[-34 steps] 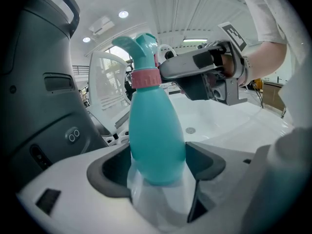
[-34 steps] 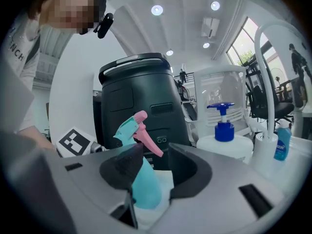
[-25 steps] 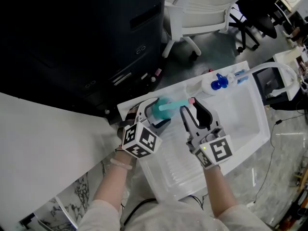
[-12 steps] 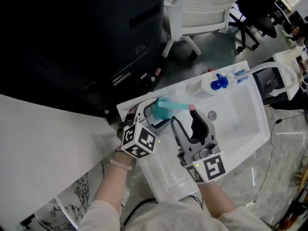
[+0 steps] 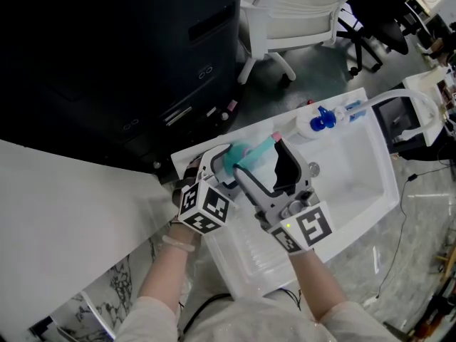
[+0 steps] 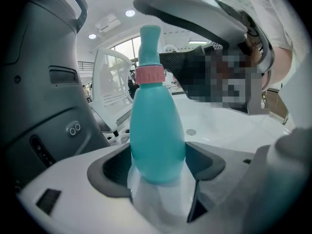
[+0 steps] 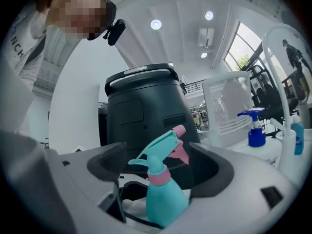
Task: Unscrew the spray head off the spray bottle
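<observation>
Left gripper [image 5: 226, 166] jaws clamp teal spray bottle [image 6: 156, 130]; right gripper [image 5: 258, 157] jaws opening wide round its spray head [image 7: 163, 150]. Blue sprayer [image 5: 318, 122] on sink [image 5: 356, 184] rim, well clear.

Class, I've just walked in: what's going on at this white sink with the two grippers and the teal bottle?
A person works over a white sink with a gripper in each hand. The left gripper is clamped on the body of the teal spray bottle and holds it up. The right gripper has its jaws on either side of the spray head; they are opening and do not press on it. The head sits on the bottle at its pink collar, not yet unscrewed.
</observation>
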`<state>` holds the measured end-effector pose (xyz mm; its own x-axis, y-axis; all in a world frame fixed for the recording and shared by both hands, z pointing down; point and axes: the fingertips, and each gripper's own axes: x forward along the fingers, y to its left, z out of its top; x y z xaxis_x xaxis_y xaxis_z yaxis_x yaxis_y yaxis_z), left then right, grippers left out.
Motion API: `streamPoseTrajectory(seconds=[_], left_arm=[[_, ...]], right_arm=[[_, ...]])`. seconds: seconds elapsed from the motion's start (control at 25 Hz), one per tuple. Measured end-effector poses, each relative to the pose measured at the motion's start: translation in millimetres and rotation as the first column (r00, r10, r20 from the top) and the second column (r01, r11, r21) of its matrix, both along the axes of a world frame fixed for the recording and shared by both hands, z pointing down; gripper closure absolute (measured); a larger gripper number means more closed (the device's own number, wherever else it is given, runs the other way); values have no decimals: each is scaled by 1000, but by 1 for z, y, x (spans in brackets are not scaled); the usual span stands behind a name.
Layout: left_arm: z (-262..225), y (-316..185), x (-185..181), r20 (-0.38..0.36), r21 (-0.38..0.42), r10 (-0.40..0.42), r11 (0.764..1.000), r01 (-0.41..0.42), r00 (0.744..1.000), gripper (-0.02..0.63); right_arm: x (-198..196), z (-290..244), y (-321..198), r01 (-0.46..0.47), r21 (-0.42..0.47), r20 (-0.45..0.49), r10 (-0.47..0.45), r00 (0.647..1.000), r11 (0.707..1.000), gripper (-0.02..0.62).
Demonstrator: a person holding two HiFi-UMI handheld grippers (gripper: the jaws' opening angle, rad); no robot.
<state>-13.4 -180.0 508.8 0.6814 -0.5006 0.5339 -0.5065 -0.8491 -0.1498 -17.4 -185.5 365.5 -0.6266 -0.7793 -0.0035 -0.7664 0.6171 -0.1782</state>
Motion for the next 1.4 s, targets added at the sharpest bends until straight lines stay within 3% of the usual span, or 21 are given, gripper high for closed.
streamPoseTrajectory(seconds=[0.12,0.28,0.44,0.56,0.64,0.76,0.92,1.04,1.2,1.4], left_arm=[[-1,1,0,-1,0,-3,1000,3,1000,256],[0,1,1,-2,-3,-5,1000,5,1000,256],[0,2,1,3,-2,-5,1000,5,1000,256],[0,2,0,9,3,0,1000,0,1000,258],[0,1,-1,0,-6,-6,1000,6,1000,258],[0,0,-1,-9,-12,-14,1000,14,1000,258],[0,0,0,-11,-14,-17,1000,17,1000,258],[0,0,0,-12,-16,-16,1000,16,1000,258],[1,-1,1,-14,-21,-17,1000,16,1000,258],[3,-1,0,-15,-25,-15,1000,15,1000,258]], right_arm=[[-5,1,-2,27,-1,-32,-27,999,1000,184],[-8,6,-3,38,-11,-152,-39,988,999,204],[-8,8,3,138,-35,-210,-142,967,990,212],[-8,7,2,216,-65,-202,-224,953,974,212],[-12,5,-2,223,-73,-156,-232,960,972,207],[-14,2,-8,169,-68,-77,-174,982,983,162],[-2,4,-11,44,-55,-37,-46,998,998,153],[-2,8,-2,46,-61,-84,-51,995,997,168],[5,13,5,34,-83,-154,-47,987,996,244],[28,18,7,-20,-95,-180,2,984,995,282]])
